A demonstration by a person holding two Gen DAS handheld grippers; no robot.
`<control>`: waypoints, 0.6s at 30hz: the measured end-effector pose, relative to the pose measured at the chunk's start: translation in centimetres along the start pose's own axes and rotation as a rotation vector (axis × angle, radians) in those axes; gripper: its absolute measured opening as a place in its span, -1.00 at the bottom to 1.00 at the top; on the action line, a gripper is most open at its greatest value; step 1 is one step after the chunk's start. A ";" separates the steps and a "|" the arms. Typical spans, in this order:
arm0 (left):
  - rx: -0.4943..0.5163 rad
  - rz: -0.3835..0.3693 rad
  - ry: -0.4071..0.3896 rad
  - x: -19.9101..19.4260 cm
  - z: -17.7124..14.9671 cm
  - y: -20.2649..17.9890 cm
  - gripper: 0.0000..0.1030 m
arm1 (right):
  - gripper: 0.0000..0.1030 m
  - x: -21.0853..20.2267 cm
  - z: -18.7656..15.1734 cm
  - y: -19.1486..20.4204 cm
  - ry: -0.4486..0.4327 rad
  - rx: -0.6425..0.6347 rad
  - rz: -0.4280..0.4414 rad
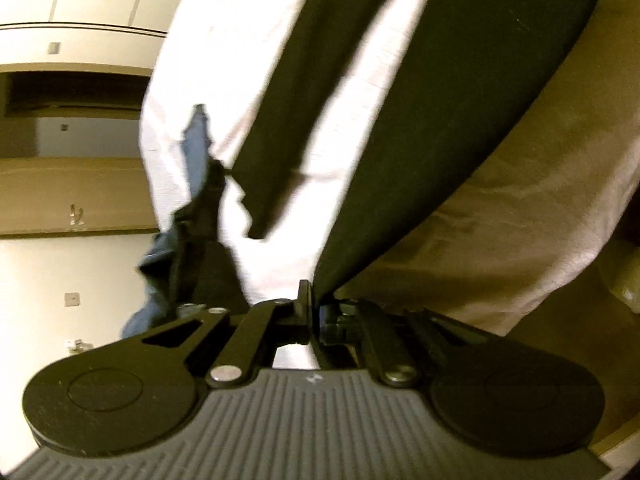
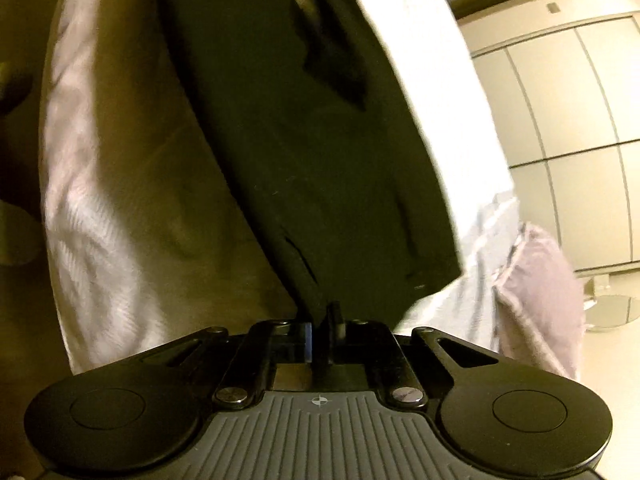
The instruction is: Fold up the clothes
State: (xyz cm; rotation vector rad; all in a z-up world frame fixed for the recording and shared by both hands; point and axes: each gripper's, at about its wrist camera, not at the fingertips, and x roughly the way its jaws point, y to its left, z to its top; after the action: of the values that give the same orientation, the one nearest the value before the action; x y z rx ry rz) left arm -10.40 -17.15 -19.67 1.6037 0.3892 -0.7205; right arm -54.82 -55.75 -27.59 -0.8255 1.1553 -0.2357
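Note:
A black garment (image 1: 420,112) hangs taut from my left gripper (image 1: 313,300), whose jaws are shut on its edge, and stretches up and to the right over a white sheet (image 1: 224,40). In the right wrist view the same black garment (image 2: 312,152) rises from my right gripper (image 2: 321,314), also shut on a fold of its cloth. Both pinch points sit right at the fingertips. The rest of the garment's outline is blurred and runs past the frame's top.
A crumpled blue denim piece (image 1: 188,216) lies on the sheet's left side. A beige blanket (image 1: 520,220) covers the right, also seen as beige blanket (image 2: 132,168). A mauve pillow (image 2: 540,288) sits at the right, with pale cabinet doors (image 2: 560,100) behind.

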 end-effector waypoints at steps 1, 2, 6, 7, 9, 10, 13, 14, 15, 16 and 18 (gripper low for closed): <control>-0.011 0.005 -0.002 -0.8 0.0 1.1 -0.94 | -0.92 -1.0 0.0 -1.1 -0.009 0.003 -0.005; -0.024 0.007 -0.006 -1.6 -0.1 2.1 -0.94 | -0.93 -1.9 0.1 -2.2 -0.017 0.001 -0.011; -0.032 0.010 -0.038 -3.8 -0.1 5.0 -0.94 | -0.96 -3.9 0.6 -5.9 -0.039 -0.015 -0.036; -0.030 0.005 -0.045 -3.8 0.1 5.5 -0.93 | -0.96 -3.7 1.0 -7.0 -0.037 -0.015 -0.040; -0.030 -0.008 -0.056 -3.4 0.6 6.8 -0.93 | -0.96 -2.8 1.9 -8.9 -0.035 -0.025 -0.033; -0.030 -0.017 -0.061 -3.0 1.0 7.5 -0.93 | -0.96 -2.2 2.5 -9.8 -0.034 -0.037 -0.026; -0.017 -0.048 -0.079 -1.0 2.2 10.0 -0.93 | -0.96 -0.1 4.4 -12.4 -0.022 -0.081 0.007; -0.010 -0.064 -0.088 -0.1 2.6 10.9 -0.93 | -0.96 0.8 5.1 -13.4 -0.015 -0.097 0.019; -0.001 -0.080 -0.098 0.8 3.1 11.9 -0.93 | -0.96 1.8 5.9 -14.5 -0.006 -0.112 0.034; 0.006 -0.099 -0.106 1.8 3.6 12.8 -0.93 | -0.96 2.6 6.6 -15.4 0.003 -0.123 0.047; 0.015 -0.147 -0.111 4.4 5.0 14.8 -0.93 | -0.96 4.5 8.2 -17.2 0.024 -0.135 0.060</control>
State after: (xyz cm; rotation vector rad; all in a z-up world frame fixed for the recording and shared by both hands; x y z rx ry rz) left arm 1.00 -25.20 -11.38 1.5530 0.4243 -0.9217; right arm -41.66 -66.51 -17.80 -0.9069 1.2262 -0.1198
